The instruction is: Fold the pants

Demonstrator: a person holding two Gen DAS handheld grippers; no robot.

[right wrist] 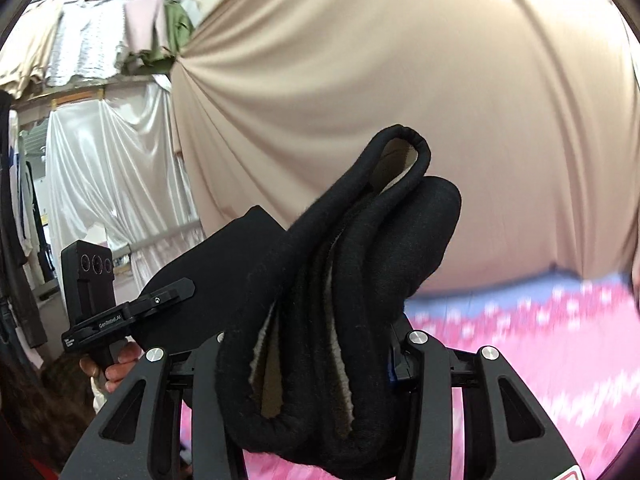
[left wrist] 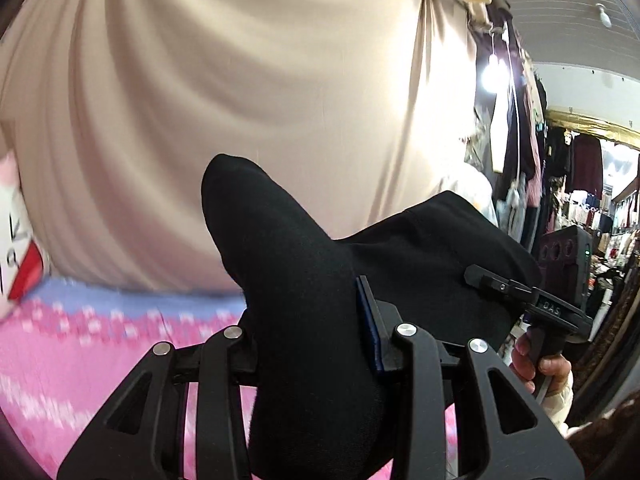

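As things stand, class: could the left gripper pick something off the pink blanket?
Probably not. The left gripper is already shut on bunched black pants, as is the right gripper, and both are held up above the pink blanket.

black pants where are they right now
The black pants are held up between both tools: bunched in the left tool and the right tool, above the pink blanket, before the beige curtain.
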